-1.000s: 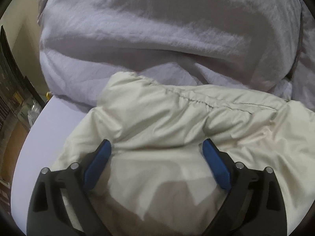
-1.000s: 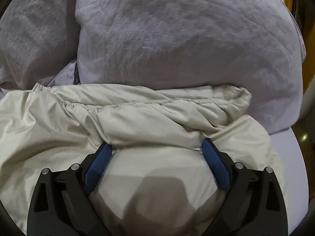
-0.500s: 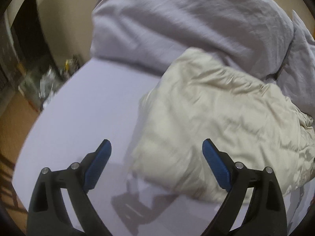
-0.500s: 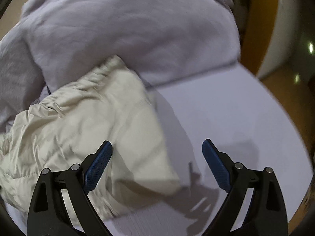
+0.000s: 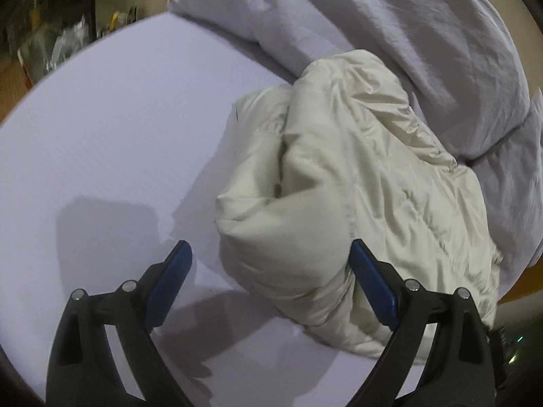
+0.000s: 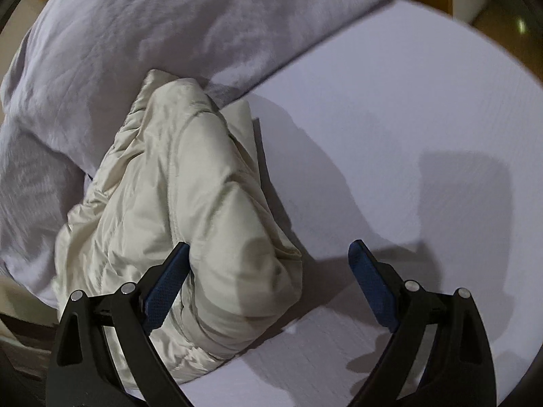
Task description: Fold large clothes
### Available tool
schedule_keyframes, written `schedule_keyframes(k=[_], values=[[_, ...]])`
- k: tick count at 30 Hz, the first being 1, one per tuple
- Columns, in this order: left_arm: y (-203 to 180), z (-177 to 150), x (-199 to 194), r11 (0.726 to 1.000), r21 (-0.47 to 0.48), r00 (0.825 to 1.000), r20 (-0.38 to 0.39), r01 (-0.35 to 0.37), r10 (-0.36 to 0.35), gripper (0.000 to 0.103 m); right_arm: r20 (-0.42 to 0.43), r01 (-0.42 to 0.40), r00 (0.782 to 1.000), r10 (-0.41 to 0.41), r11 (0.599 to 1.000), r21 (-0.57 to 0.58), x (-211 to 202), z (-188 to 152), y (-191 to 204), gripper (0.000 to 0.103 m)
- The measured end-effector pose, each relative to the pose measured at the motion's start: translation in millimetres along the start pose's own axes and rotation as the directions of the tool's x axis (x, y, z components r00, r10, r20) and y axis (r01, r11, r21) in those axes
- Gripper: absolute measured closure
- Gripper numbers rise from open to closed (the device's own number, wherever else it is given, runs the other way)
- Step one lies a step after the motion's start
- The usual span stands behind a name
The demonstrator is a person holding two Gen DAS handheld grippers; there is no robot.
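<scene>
A cream puffy jacket (image 5: pixel 356 183) lies bunched in a loose bundle on the pale lavender bed sheet (image 5: pixel 112 129). My left gripper (image 5: pixel 271 271) hangs open above the bundle's left end; its right finger (image 5: pixel 371 285) is over the fabric and its left one over bare sheet. In the right wrist view the same jacket (image 6: pixel 190 186) sits left of centre. My right gripper (image 6: pixel 271 271) is open over the bundle's right end, with its left finger (image 6: pixel 166 285) against the fabric. Neither gripper holds anything.
A big grey-lavender pillow (image 5: pixel 390 23) lies behind the jacket, seen also in the right wrist view as the pillow (image 6: pixel 152 23). Bare sheet (image 6: pixel 407 135) spreads to the right. Clutter (image 5: pixel 57 44) stands beyond the bed's far left edge. Wooden floor (image 6: pixel 492 10) shows at the right.
Both grippers have drawn back and swung outward from the jacket, the left to its left end, the right to its right end. The jacket now lies as a bundle with bare sheet showing.
</scene>
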State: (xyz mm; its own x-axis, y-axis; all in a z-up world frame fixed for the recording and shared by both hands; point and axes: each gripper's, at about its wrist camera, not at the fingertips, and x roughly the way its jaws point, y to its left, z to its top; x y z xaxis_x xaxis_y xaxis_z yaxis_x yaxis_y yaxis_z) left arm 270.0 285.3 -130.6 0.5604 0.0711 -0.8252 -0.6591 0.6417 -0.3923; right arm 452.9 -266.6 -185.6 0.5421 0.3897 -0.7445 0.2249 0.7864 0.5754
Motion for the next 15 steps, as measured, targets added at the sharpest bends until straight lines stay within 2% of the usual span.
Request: schedule_keyframes(k=[3, 6, 11, 14, 15], values=[[3.4, -0.1, 6.1, 0.998, -0.052, 1.000, -0.016, 0.026, -0.027, 0.010, -0.001, 0.008, 1.000, -0.008, 1.000, -0.008, 1.1, 0.5, 2.3, 0.008], [1.3, -0.3, 2.5, 0.996, -0.074, 0.999, -0.018, 0.039, -0.040, 0.012, -0.002, -0.009, 1.000, 0.009, 1.000, -0.001, 5.6, 1.0, 4.9, 0.015], [-13.3, -0.1, 1.8, 1.000, -0.008, 1.000, -0.007, -0.006, 0.006, 0.013, 0.004, -0.005, 1.000, 0.005, 1.000, -0.014, 8.1, 0.6, 16.1, 0.019], [-16.0, 1.6, 7.0, 1.000, -0.014, 1.000, -0.012, -0.011, 0.011, 0.016, 0.015, -0.007, 1.000, 0.007, 0.999, -0.035, -0.9, -0.9, 24.6, 0.029], [-18.0, 2.4, 10.1, 1.000, -0.012, 1.000, -0.012, -0.010, 0.010, 0.021, 0.018, -0.008, 1.000, 0.009, 0.999, -0.045, -3.3, -1.6, 27.5, 0.036]])
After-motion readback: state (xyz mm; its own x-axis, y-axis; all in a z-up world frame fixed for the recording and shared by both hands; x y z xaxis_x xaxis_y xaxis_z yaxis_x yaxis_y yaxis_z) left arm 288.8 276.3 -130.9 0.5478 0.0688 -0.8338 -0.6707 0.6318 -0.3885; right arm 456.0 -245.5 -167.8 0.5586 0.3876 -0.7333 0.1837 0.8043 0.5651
